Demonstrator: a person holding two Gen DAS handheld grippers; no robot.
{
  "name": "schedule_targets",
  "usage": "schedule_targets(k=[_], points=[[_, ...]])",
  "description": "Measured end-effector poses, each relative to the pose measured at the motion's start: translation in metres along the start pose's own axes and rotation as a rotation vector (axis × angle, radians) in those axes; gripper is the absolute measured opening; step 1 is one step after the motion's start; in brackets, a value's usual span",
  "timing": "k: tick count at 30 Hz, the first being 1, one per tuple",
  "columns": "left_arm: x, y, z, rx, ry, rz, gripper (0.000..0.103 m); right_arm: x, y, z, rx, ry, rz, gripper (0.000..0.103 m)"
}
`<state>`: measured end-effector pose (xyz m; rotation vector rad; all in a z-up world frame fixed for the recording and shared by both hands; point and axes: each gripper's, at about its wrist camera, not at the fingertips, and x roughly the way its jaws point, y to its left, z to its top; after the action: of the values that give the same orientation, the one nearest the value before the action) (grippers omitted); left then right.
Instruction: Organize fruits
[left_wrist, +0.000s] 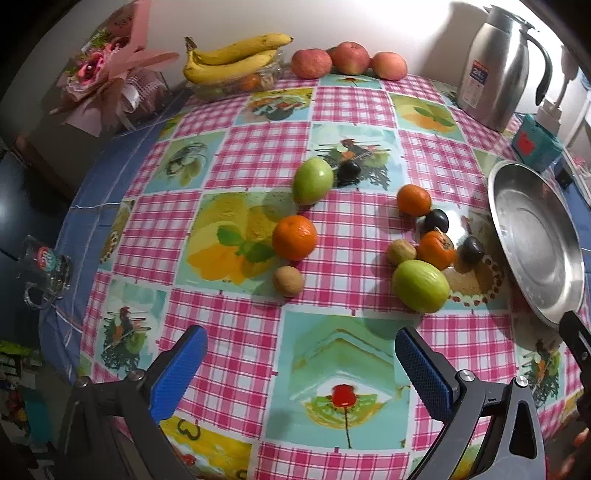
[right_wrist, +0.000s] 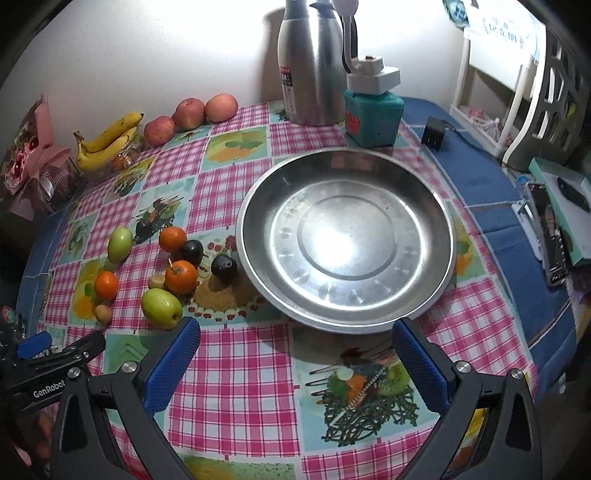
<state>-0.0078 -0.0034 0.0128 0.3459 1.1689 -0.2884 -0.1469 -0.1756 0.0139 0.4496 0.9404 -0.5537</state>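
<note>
Both hand-held grippers, left (left_wrist: 301, 363) and right (right_wrist: 295, 356), hover spread and empty; the fruits (left_wrist: 421, 290) lie scattered on the table (left_wrist: 236, 314), left of the empty steel pan (right_wrist: 345, 238), likely their destination.

The right gripper (right_wrist: 295, 354) hangs spread wide before the steel plate (right_wrist: 258, 206), fruits (right_wrist: 162, 308) lying left.

Both grippers: black frames, silver screws, blue ribbed fingers (left_wrist: 184, 369); white "GenRobot" lettering on left one.
</note>
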Motion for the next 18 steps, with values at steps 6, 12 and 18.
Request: schedule_targets(k=[6, 12, 18], points=[[0.001, 0.003, 0.001, -0.013, -0.001, 0.03, 0.103, 0.0, 0.007, 0.001, -0.033, -0.008, -0.021, 0.103], [0.01, 0.01, 0.002, -0.059, 0.035, 0.0, 0.103, 0.005, 0.014, 0.0, -0.068, 0.017, -0.04, 0.103], [0.011, 0.013, 0.003, -0.088, 0.036, -0.022, 0.103, 0.008, 0.02, -0.001, -0.097, 0.027, -0.06, 0.103]])
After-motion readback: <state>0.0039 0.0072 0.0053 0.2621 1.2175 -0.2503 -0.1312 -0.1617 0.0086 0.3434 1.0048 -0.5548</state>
